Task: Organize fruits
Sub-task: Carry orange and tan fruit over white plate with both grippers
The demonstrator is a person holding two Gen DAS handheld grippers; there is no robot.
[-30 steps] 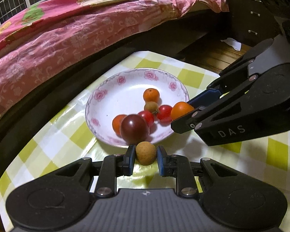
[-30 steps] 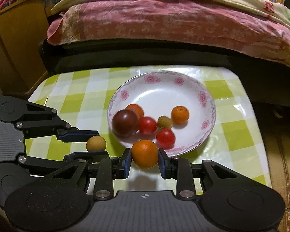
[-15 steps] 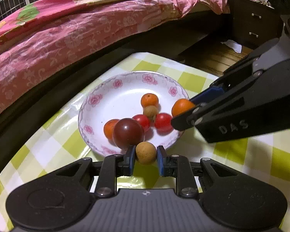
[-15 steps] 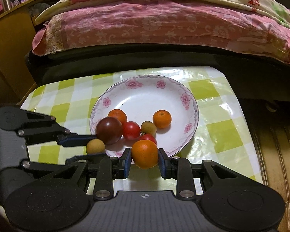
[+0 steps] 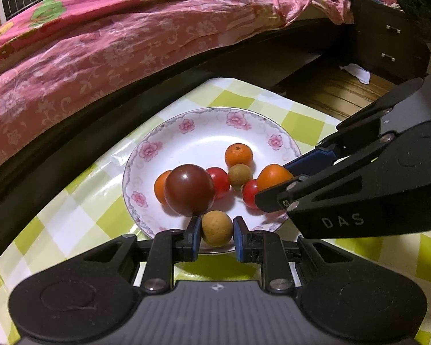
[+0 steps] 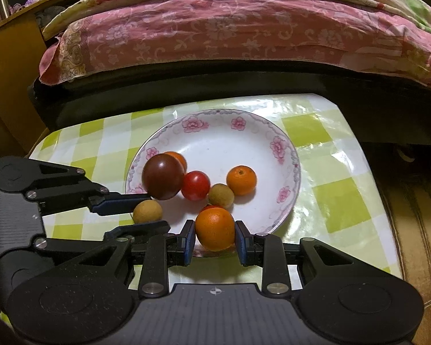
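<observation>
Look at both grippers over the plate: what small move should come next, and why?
Probably lower a little, then open the jaws. The left gripper holds a tan longan and the right gripper an orange, both at the near rim of the plate, where the other fruits lie.

Two close wrist views, angled down from opposite sides, sharing the plate.

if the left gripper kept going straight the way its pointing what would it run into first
Probably the big dark red fruit on the plate: it sits just ahead of the left gripper, slightly left of its line. The held tan fruit would likely meet it first, though depth is unclear.
</observation>
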